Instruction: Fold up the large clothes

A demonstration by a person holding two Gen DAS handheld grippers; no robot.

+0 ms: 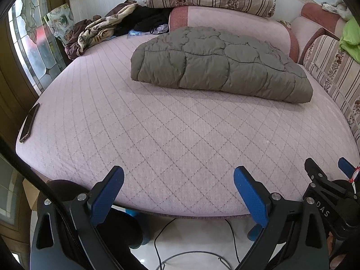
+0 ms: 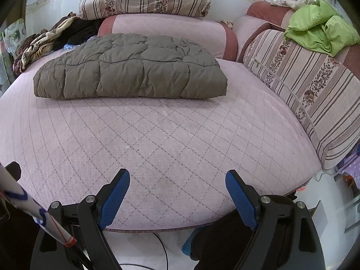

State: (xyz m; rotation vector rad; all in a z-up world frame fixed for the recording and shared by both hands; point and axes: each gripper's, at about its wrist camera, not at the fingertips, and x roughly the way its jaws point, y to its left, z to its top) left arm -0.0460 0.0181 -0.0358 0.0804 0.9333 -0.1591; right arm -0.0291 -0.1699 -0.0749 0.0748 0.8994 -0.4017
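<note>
Quilted grey-brown jacket (image 1: pixel 216 65), folded into a compact bundle, lies on the pink quilted bed (image 1: pixel 157 135), toward twelve o'clock from both claws. Left claw (image 1: pixel 178 193) and right claw (image 2: pixel 177 193) hover over the bed's near edge, both released, nothing between their blue pads.

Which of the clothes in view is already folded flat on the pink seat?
The grey quilted jacket, a neat flat bundle in the middle. The green garment is crumpled on the striped cushion; the brown patterned cloth is heaped at the back.
</note>
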